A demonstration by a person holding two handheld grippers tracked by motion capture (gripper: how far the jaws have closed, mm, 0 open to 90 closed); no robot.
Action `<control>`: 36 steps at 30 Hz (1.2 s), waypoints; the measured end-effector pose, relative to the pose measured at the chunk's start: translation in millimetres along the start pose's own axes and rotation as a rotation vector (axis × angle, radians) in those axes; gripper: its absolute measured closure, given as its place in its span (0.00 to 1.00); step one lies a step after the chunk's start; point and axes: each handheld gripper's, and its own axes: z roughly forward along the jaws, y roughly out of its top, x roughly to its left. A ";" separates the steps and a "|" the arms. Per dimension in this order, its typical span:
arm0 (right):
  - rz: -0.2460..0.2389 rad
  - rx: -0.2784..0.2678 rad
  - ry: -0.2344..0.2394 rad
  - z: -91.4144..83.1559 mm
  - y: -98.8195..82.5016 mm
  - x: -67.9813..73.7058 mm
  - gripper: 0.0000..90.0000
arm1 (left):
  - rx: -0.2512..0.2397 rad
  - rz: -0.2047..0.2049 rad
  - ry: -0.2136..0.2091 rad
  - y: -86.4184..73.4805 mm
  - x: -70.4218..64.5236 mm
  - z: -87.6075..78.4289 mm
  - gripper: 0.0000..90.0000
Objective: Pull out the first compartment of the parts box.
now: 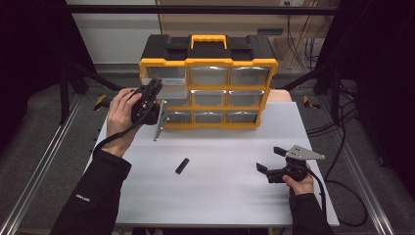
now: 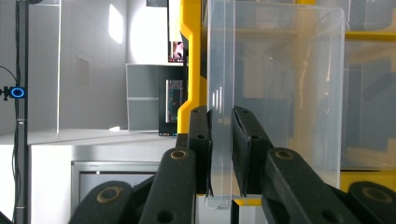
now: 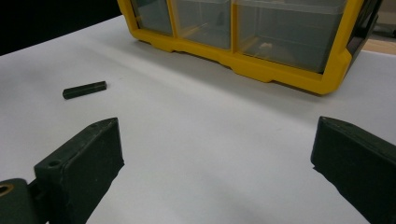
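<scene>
The yellow-and-black drawer cabinet is standing at the far side of the white worktop. Being light plastic, it is probably liable to slide or tip forward if the drawer binds while being pulled.

The clear drawer in the cabinet's left column is sitting partly pulled out. The left hand-held gripper is clamping its thin front lip, jaws nearly together on the plastic. The pinch is narrow and the plastic is looking slick, so the lip could be slipping free, and an off-axis pull could be jamming the drawer or dropping it.

The right hand-held gripper is resting on the worktop with jaws wide apart, gripping nothing and bracing nothing.

The small black bar is lying loose mid-worktop, apart from everything; a sliding cabinet could be knocking it.
</scene>
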 end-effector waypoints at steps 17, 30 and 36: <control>0.001 0.000 0.000 -0.1 0.1 0.1 0.03 | -0.002 0.003 -0.007 1.4 1.1 -7.1 0.87; 0.000 -0.003 0.001 -0.3 0.2 0.1 0.03 | -0.003 -0.002 -0.007 2.0 0.4 -11.8 0.87; 0.000 -0.003 0.001 -0.3 0.2 0.1 0.03 | -0.004 -0.002 -0.005 2.4 0.0 -14.2 0.87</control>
